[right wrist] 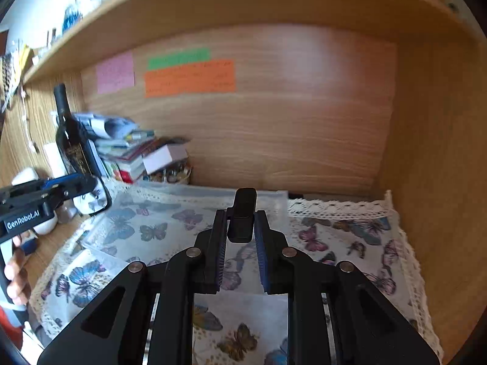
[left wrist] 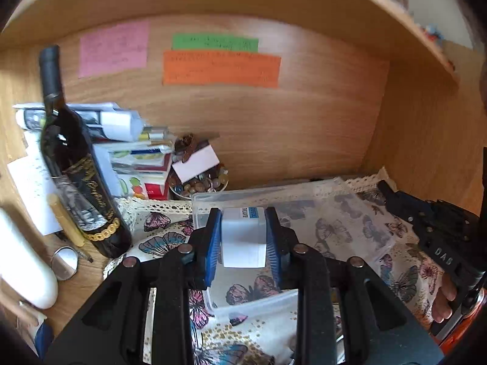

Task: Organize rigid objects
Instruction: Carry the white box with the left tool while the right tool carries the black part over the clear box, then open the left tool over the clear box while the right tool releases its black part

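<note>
My left gripper (left wrist: pixel 243 228) is shut on a small white box (left wrist: pixel 243 237) with a blue label, held above a clear plastic tray (left wrist: pixel 304 200) that lies on the butterfly cloth (left wrist: pixel 164 237). My right gripper (right wrist: pixel 241 228) is shut on a small black block (right wrist: pixel 243 216), held over the same clear tray (right wrist: pixel 170 210). The right gripper shows at the right edge of the left wrist view (left wrist: pixel 392 197). The left gripper shows at the left edge of the right wrist view (right wrist: pixel 91 193).
A dark wine bottle (left wrist: pixel 76 170) stands at the left, beside a stack of books and papers (left wrist: pixel 127 146) and a bowl of beads (left wrist: pixel 201 182). A white cylinder (left wrist: pixel 21 261) and a round mirror (left wrist: pixel 64 262) lie on the desk. Wooden walls and a shelf enclose the alcove.
</note>
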